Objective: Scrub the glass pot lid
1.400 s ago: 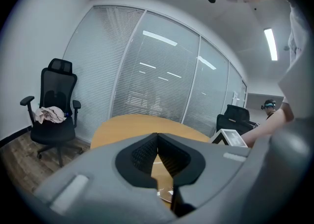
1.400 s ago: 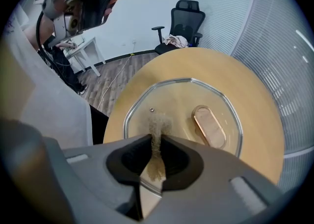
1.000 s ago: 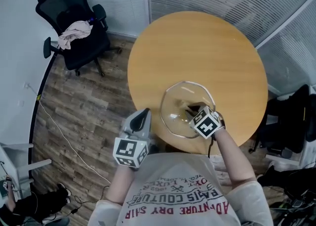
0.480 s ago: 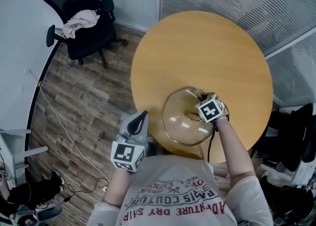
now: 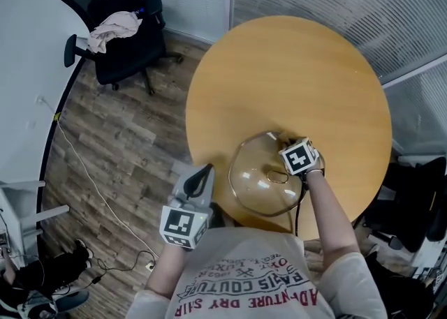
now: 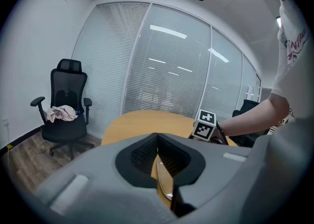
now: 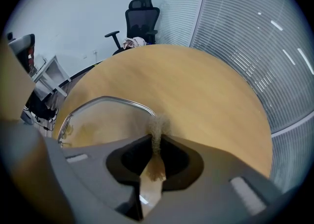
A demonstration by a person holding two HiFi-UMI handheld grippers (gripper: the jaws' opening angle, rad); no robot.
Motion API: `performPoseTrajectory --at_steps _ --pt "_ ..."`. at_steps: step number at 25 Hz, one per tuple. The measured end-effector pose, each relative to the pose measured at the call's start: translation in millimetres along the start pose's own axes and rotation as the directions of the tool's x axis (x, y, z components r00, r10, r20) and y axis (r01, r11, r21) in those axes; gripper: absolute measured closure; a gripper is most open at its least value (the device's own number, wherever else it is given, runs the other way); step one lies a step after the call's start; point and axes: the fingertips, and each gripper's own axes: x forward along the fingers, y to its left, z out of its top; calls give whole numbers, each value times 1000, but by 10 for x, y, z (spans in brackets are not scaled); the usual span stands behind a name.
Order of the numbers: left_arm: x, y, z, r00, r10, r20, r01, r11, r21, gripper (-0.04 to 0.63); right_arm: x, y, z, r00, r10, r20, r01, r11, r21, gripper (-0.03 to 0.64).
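Scrubbing looks under way, not finished: the right gripper (image 7: 157,138) has its fingers clamped on a tan scouring pad (image 7: 157,125) at the far rim of the glass pot lid (image 5: 260,183); the lid lies by the near edge of the round wooden surface (image 5: 279,66); the left gripper (image 5: 204,171), fingers together on nothing, hangs off the surface's edge, just beside the lid.

The person's shirt (image 5: 258,284) reads, upside down, "PARIS COUTURE" and "ADVENTURE DRY".
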Motion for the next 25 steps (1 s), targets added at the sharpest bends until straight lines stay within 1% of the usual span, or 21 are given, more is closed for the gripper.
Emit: performPoseTrajectory --at_steps 3,6,7,10,15,25 --pt "44 22 -10 1000 -7 -7 7 1000 -5 588 -10 21 138 1000 -6 23 7 999 -46 563" --pt "59 38 -29 1000 -11 -12 11 1000 -7 588 21 46 59 1000 -13 -19 12 999 -34 563" --pt "55 52 -32 1000 -12 -13 11 1000 -9 588 25 68 82 1000 -12 -19 11 999 -40 563" --pt "48 86 -42 1000 -12 -12 12 1000 -12 588 13 144 274 1000 3 20 -1 996 -86 563" --pt "-15 140 -27 1000 -5 -9 4 1000 -12 588 37 267 390 1000 2 19 1 991 -130 563" --pt "-245 303 -65 1000 15 -14 -15 1000 -16 588 45 710 566 1000 0 11 3 966 -259 563"
